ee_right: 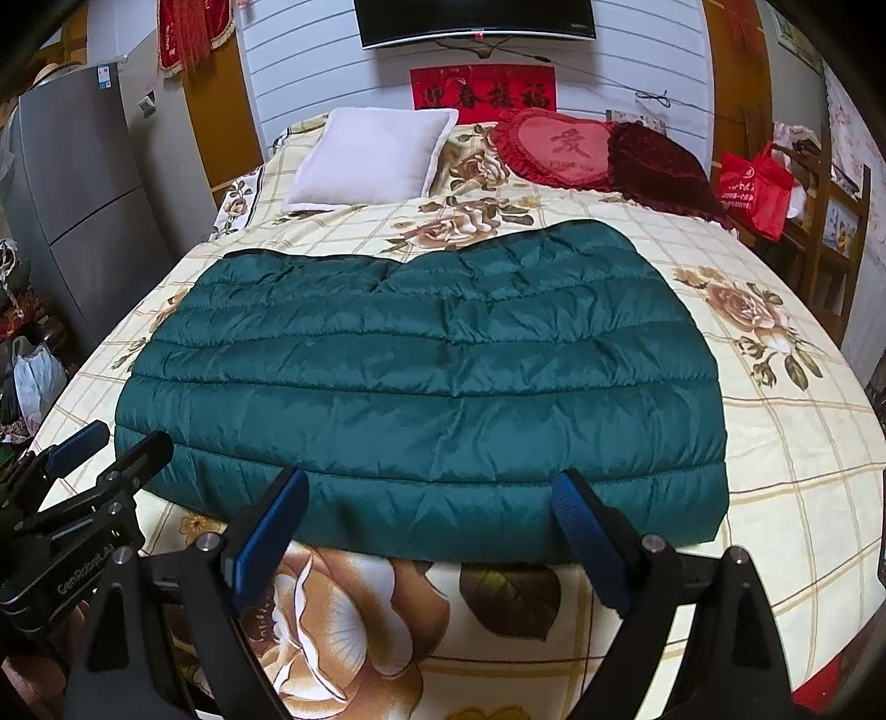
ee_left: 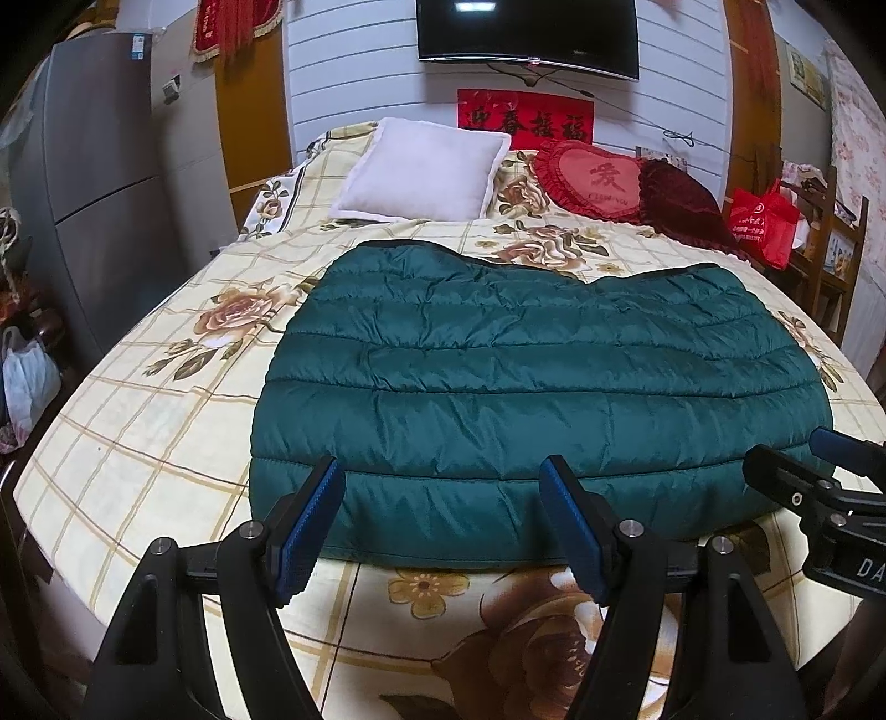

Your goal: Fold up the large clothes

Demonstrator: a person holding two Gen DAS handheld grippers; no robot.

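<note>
The green quilted down jacket [ee_left: 526, 382] lies on the bed [ee_left: 138, 443] seemingly folded once into a broad slab, further folds remaining, while left tool [ee_left: 440, 515] and right tool [ee_right: 429, 523] hover spread and empty at its near edge.

place: home bedroom | evidence: bed [ee_left: 138, 443], pillow [ee_left: 421, 169], wall TV [ee_left: 526, 33], fridge [ee_left: 94, 183]

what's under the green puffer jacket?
The green puffer jacket lies flat on the floral bedsheet, which shows all round it. Anything between them is hidden.
</note>
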